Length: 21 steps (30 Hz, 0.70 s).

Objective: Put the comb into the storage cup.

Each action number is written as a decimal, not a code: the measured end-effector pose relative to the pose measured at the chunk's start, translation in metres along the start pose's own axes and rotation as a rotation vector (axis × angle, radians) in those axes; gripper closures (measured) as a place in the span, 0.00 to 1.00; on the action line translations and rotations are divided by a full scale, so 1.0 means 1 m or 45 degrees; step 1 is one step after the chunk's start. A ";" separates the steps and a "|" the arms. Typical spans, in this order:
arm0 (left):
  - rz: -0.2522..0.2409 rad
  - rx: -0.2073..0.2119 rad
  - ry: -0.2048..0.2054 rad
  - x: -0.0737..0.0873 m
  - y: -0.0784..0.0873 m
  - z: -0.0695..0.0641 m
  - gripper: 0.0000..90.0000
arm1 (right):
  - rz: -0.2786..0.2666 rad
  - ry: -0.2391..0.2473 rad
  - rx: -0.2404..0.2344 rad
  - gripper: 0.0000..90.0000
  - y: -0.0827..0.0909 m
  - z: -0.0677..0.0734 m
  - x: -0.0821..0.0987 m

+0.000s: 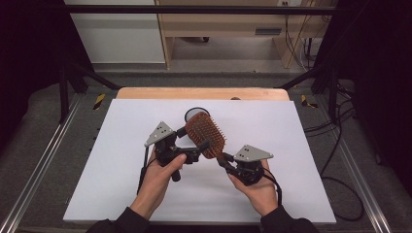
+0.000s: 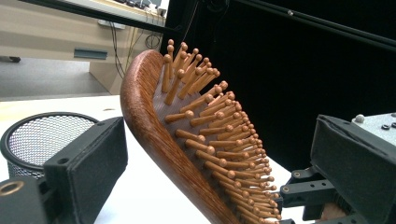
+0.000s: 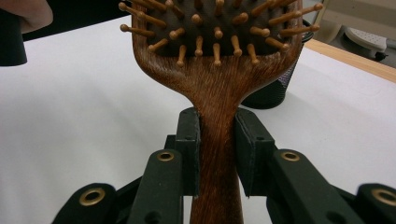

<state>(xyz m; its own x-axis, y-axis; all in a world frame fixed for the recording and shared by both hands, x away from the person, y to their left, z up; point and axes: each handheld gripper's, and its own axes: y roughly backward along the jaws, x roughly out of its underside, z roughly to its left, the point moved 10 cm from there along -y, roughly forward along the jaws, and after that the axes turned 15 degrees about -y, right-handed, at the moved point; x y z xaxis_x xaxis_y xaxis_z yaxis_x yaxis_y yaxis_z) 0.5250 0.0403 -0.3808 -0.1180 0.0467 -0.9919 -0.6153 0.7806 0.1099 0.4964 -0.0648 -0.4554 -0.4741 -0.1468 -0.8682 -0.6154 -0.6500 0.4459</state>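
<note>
two grippers meet over the middle of the white board (image 1: 121,194) in the high view, each held in a hand coming in from the bottom edge. the right gripper (image 1: 224,159) clamps the handle of a wooden paddle hairbrush (image 1: 206,133), which is lifted off the board and slants up and away toward the far side, bristles facing up. the left gripper (image 1: 198,151) reaches in from the left to the near part of the brush head, and a black mesh cup (image 1: 196,113) stands on the board just behind the brush. in the left gripper view the hairbrush (image 2: 154,140) rises on its edge between the two black jaws, its wooden pins pointing to the right; the jaws stand wide apart with a gap on either side of the head, so this gripper is open and presses on nothing. the mesh cup (image 2: 42,137) sits behind the left jaw. in the right gripper view the jaws pinch the narrow neck of the hairbrush (image 3: 217,88) from both sides, pads flat against the wood, with the head and its pins above and the mesh cup (image 3: 273,91) partly hidden behind it.
</note>
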 end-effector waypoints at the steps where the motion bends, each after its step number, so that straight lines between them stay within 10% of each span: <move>1: -0.002 0.003 0.005 0.000 0.000 0.000 0.05 | -0.001 -0.002 -0.002 0.81 0.000 0.000 0.000; 21: -0.037 -0.032 0.144 -0.007 -0.004 0.009 0.27 | -0.016 -0.003 -0.023 0.81 -0.002 0.004 0.000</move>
<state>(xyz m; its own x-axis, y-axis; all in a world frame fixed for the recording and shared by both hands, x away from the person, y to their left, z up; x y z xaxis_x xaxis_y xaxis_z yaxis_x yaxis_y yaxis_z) 0.5354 0.0427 -0.3748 -0.1858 -0.0475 -0.9814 -0.6387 0.7649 0.0839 0.4950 -0.0612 -0.4556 -0.4677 -0.1370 -0.8732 -0.6097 -0.6653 0.4309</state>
